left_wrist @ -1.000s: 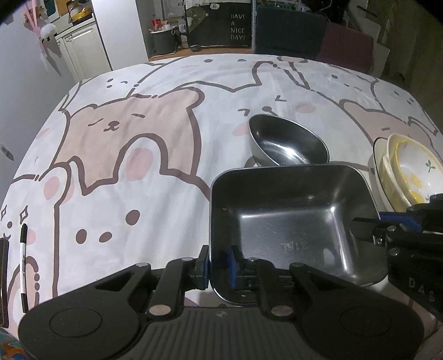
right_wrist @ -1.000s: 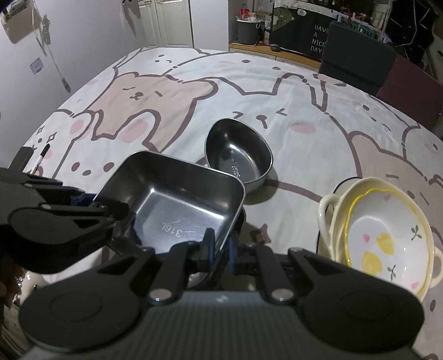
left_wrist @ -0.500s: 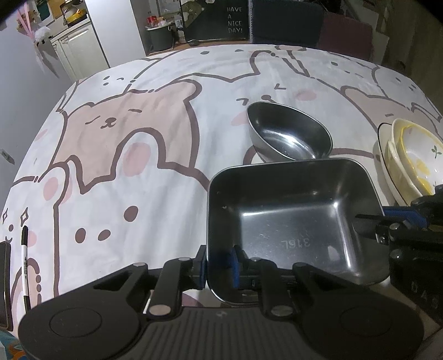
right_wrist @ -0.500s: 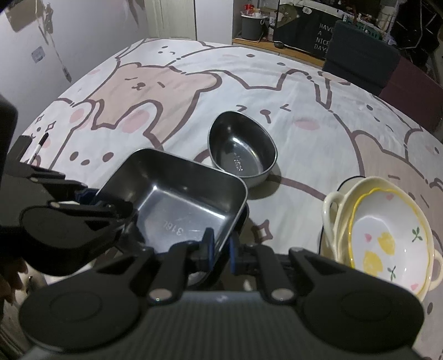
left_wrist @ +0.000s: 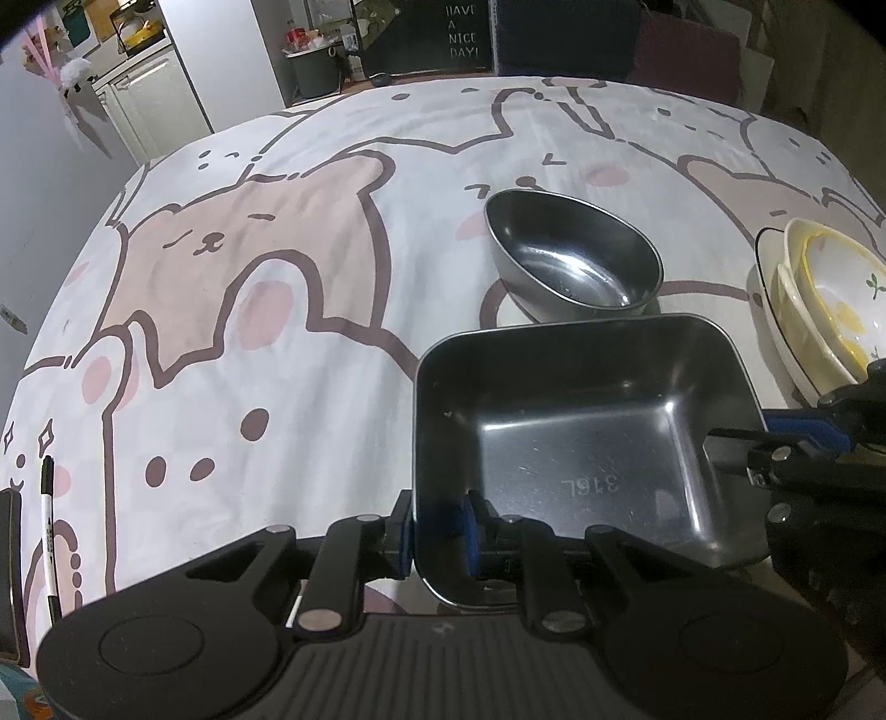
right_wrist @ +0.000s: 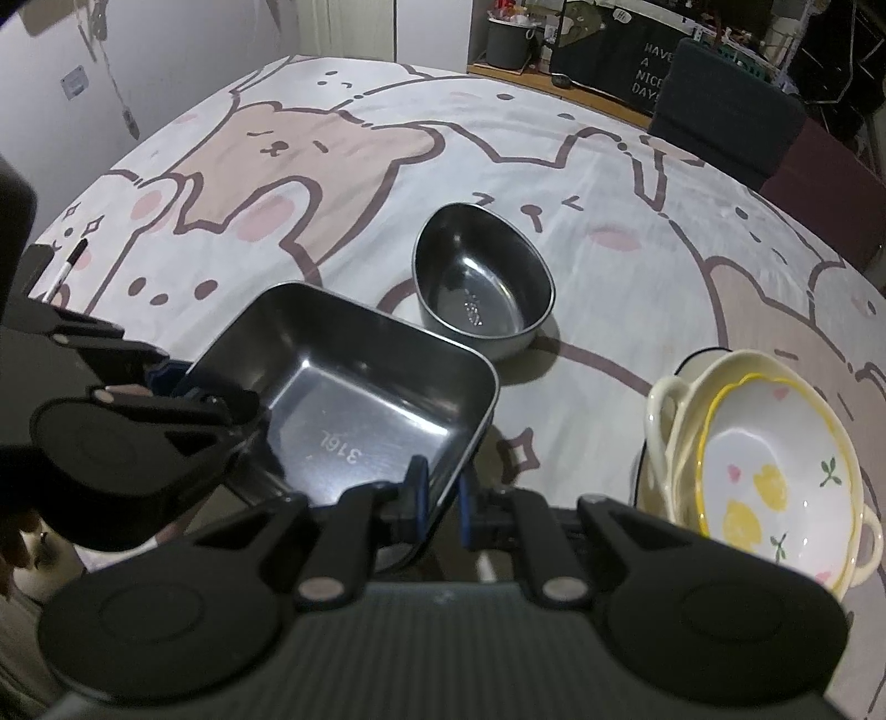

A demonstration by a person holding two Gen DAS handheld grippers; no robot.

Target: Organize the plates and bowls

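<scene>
Nearest the left wrist camera, the left claw (left_wrist: 438, 530) is nearly closed, its blue pads pinching the near left wall of the square steel tray (left_wrist: 576, 437), one pad outside and one inside the rim. The right claw (right_wrist: 441, 499) is likewise almost shut on the tray (right_wrist: 354, 404), clamping the wall by its right corner, so the tray hangs between the two claws above the tabletop (left_wrist: 277, 310), tilted a little in the right wrist view. Its flat bottom is stamped "316L", readable in both views. Just beyond the tray's far rim sits an oval steel bowl (left_wrist: 576, 260) on the tabletop, with small embossed markings on its floor (right_wrist: 476, 307) too fine to read. To the right stands a stack of cream ceramic dishes (right_wrist: 764, 476): a handled bowl underneath and a yellow-rimmed dish with yellow blobs, green sprigs and a pink heart on top. A black and white pen (left_wrist: 49, 526) lies at the left edge, its print too small to read. The tabletop is covered by a cloth printed with cartoon bears and rabbits. Farthest back, past the cloth, a dark sign (left_wrist: 462, 30) reads "HAVE A NICE DAY!"
</scene>
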